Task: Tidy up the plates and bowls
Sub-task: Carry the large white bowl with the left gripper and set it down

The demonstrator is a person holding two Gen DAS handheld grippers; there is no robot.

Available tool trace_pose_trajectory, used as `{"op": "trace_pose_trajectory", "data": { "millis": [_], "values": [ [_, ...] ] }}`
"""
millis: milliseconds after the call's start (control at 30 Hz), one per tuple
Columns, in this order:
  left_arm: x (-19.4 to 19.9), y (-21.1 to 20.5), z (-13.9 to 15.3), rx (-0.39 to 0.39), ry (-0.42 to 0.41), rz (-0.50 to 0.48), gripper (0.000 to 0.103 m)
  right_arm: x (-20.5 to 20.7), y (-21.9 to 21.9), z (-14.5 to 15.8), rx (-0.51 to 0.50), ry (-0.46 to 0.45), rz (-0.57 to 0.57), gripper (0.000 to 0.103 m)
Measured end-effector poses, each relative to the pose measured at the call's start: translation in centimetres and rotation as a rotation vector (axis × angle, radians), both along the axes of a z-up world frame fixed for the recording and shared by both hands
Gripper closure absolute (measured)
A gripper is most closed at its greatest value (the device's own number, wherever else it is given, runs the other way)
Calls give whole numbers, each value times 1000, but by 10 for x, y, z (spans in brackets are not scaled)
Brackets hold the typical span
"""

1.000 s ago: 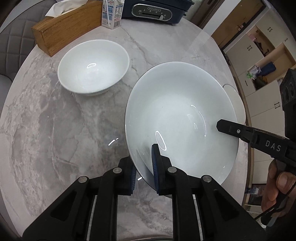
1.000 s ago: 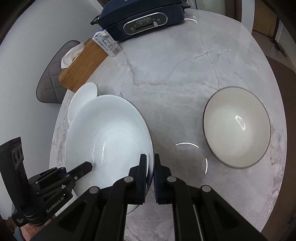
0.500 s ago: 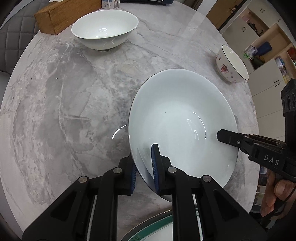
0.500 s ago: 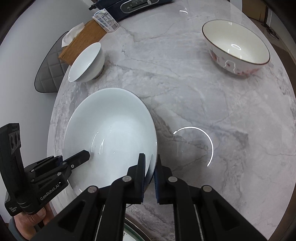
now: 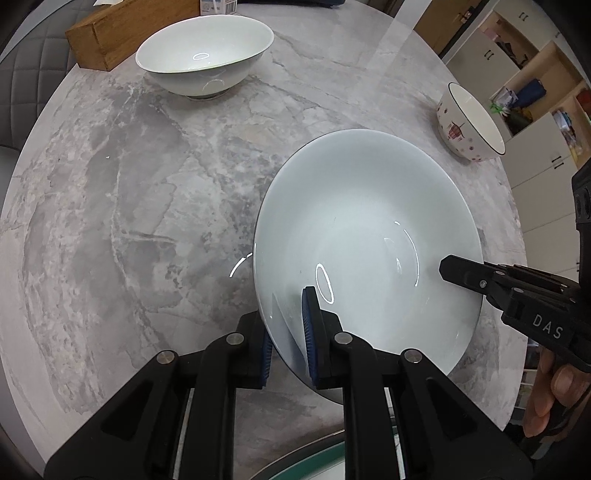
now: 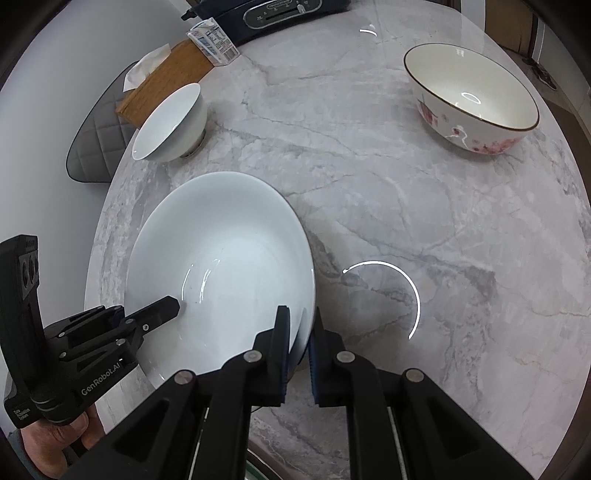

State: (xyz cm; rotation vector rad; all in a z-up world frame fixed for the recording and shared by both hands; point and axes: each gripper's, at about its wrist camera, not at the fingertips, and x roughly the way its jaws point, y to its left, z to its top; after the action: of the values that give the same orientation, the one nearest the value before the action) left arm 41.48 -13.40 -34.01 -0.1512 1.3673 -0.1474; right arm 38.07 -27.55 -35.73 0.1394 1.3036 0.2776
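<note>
Large white plate (image 5: 369, 236) held over the marble table (image 5: 110, 221), gripped from two sides at once. Left gripper (image 5: 286, 332) clamped onto its near rim – one blue-padded finger inside the dish, the other outside under the rim, jaws closed down to the thickness of the porcelain. Right gripper (image 6: 297, 343) pinching the opposite edge the same way, jaws nearly together with only the rim between them. From the left wrist view, the right gripper's fingertip reaching in over the plate's far right side; from the right wrist view, the left gripper entering from the lower left with its tip over the plate's inner slope. Plate tilted slightly; whether it touches the tabletop cannot be told.

Beyond the plate, well apart – a plain white bowl (image 5: 203, 55) standing upright just beside a wooden tissue box (image 5: 122, 33), with a small milk carton (image 6: 214, 46) and a dark blue appliance (image 6: 273, 14) at the far edge of the table. On the other side, a floral bowl (image 6: 472, 99) with a dark rim and red pattern, also upright and well apart from the plate. Grey quilted chair (image 6: 96, 147) past the table edge, cabinets (image 5: 535, 129) in the background
</note>
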Motion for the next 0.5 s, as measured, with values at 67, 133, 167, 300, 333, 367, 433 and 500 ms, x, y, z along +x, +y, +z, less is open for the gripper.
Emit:
{"op": "trace_pose_trajectory", "data": {
  "millis": [67, 133, 167, 300, 333, 367, 433, 500],
  "values": [
    [1, 1, -1, -4, 1, 7, 90, 1, 1, 0, -6, -4, 6, 92],
    [3, 2, -2, -6, -1, 20, 90, 1, 1, 0, -6, -7, 11, 92],
    [2, 3, -2, -11, -5, 24, 90, 0, 1, 0, -7, -9, 12, 92],
    [3, 4, -1, -9, -11, 23, 89, 0, 2, 1, -11, -12, 13, 91],
    [2, 4, 0, -11, -13, 24, 89, 0, 2, 1, -10, -12, 13, 90],
    [1, 5, 1, -13, -16, 24, 89, 0, 2, 1, -8, -11, 13, 89],
    [-1, 7, 3, -23, -26, 23, 87, -1, 3, 2, -13, -18, 14, 88],
    [-3, 9, 7, -33, -35, 23, 76, -1, 2, 4, -14, -25, 13, 81]
  ]
}}
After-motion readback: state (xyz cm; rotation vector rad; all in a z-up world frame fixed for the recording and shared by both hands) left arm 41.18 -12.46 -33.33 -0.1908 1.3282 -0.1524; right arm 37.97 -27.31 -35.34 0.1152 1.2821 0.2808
